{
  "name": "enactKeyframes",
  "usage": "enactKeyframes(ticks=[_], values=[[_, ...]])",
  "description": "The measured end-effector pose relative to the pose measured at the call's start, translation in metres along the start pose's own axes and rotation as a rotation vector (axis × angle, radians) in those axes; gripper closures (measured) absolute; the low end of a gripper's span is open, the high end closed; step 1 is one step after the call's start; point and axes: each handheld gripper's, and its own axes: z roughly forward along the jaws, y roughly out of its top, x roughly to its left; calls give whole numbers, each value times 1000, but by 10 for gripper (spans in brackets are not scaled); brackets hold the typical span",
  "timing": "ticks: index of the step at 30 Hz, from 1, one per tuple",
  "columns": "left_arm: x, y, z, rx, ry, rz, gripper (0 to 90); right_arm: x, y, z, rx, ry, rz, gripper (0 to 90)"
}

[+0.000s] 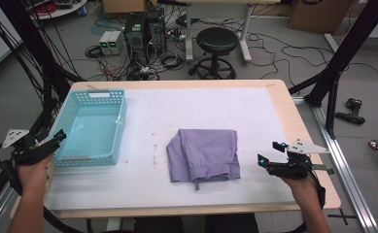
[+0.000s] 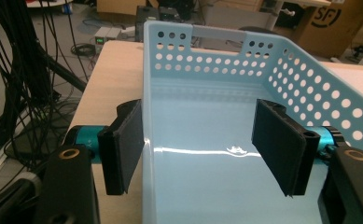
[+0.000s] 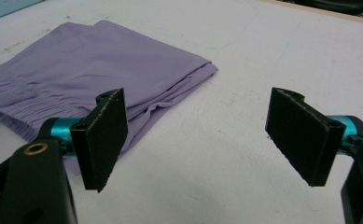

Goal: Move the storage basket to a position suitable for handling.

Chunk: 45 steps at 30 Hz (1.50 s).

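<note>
A light blue perforated basket (image 1: 121,121) stands empty on the left of the white table mat. My left gripper (image 1: 58,138) sits at its near left corner. In the left gripper view the left gripper (image 2: 200,149) is open: one pad is outside the left wall of the basket (image 2: 216,60), the other is over its floor, and neither presses on it. A folded purple cloth (image 1: 205,153) lies mid-table. My right gripper (image 1: 269,152) hovers just to its right, open and empty. In the right gripper view the cloth (image 3: 100,65) lies beyond the left jaw of the right gripper (image 3: 207,135).
White mat (image 1: 186,104) covers most of the wooden table (image 1: 293,121). Beyond the far edge are a black stool (image 1: 216,41), computer towers (image 1: 145,29) and tangled cables. Black frame posts (image 1: 339,53) stand at both sides. A drill (image 1: 352,110) lies on the floor to the right.
</note>
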Motion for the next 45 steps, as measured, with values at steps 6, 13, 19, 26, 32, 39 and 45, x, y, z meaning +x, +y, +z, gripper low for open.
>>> enactKeyframes(ticks=[6, 13, 19, 26, 32, 39, 45], values=[[2, 0, 2, 12, 53, 10, 365, -2, -1, -1, 0, -5, 5, 211], [8, -8, 4, 53, 71, -33, 397, -3, -2, 0, 7, -5, 3, 210], [5, -6, 8, 92, 67, -65, 545, -2, -2, 1, 15, 1, 4, 211], [3, -5, 5, 119, 94, -68, 743, -2, -3, 1, 16, 1, 6, 211], [-4, -5, 6, 125, 72, -46, 784, -1, -2, 2, 18, 7, 4, 211], [-12, -8, 3, 110, 57, -34, 791, -3, -3, 1, 14, 7, 7, 211], [-18, -10, -1, 96, 50, -22, 827, -1, -2, 3, 12, 9, 3, 211]])
